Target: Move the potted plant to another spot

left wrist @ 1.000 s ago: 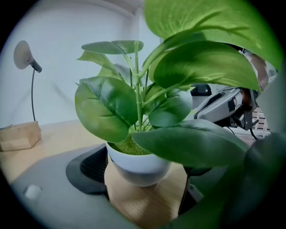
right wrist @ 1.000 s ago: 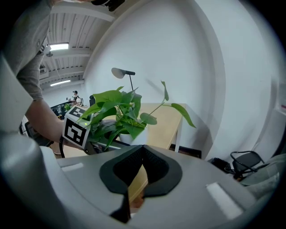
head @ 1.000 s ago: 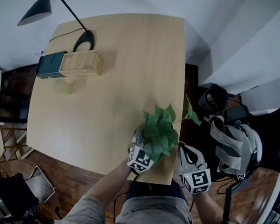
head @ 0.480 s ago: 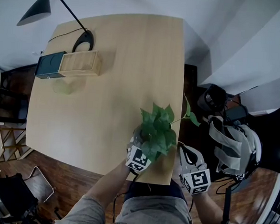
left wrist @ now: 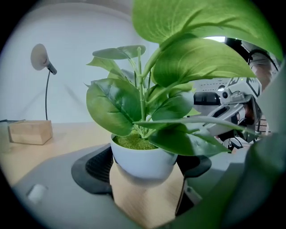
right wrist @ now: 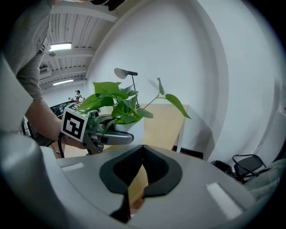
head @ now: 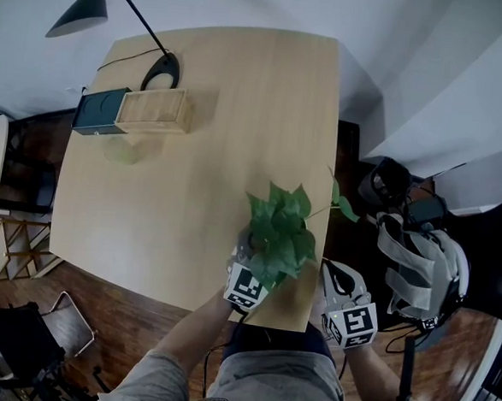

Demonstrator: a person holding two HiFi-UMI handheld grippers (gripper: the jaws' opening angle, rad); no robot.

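Light wooden table (head: 195,149), left gripper (left wrist: 143,172), wide jaws had just been closing, clasped the potted plant (left wrist: 143,134) by its pot, right gripper (right wrist: 142,167) pressed together, empty.

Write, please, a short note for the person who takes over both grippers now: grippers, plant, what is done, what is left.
Left gripper: jaws have just been closing; shut on the white pot of the potted plant.
Right gripper: shut, empty, beside the table's near corner.
Plant: at the near right corner of the table.
Done: plant gripped.
To do: carry it to another spot, set it upright, open the jaws.
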